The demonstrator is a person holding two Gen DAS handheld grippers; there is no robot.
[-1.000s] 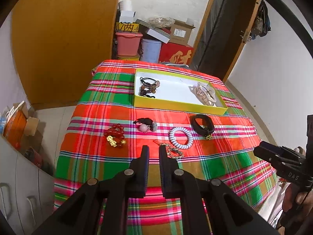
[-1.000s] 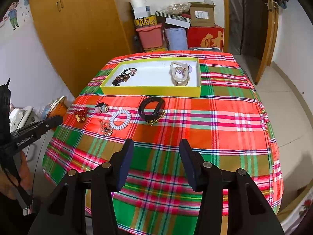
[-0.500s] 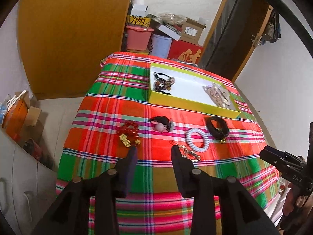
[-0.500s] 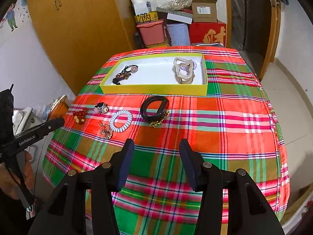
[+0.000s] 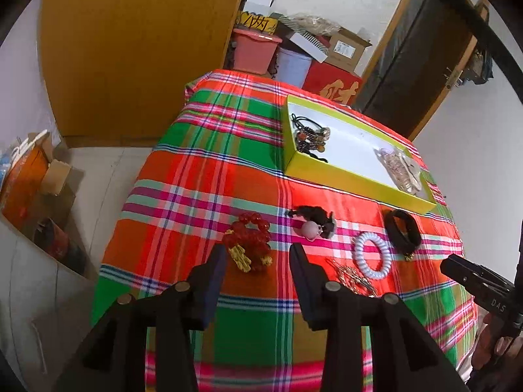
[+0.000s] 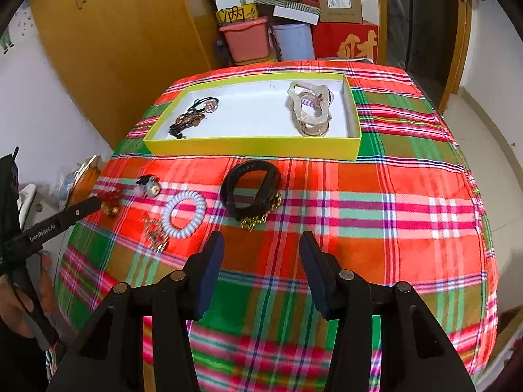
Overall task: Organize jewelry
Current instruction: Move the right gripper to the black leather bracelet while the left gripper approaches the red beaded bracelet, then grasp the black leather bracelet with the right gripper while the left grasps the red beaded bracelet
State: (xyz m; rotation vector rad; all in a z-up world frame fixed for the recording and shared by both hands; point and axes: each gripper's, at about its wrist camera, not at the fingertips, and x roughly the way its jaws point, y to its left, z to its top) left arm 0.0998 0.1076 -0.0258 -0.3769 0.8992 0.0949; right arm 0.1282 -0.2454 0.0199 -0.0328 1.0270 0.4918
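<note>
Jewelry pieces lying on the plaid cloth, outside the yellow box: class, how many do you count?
5, in a row before the box: red bead bracelet, black pom-pom tie, gold chain piece, white spiral tie, black band. None seem hidden.

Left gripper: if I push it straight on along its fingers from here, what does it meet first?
Most likely the red bead bracelet with its gold charm. It lies on the plaid tablecloth just beyond the open left gripper, roughly centred between the fingers. Depth is hard to judge through the fisheye, so it might meet cloth first.
</note>
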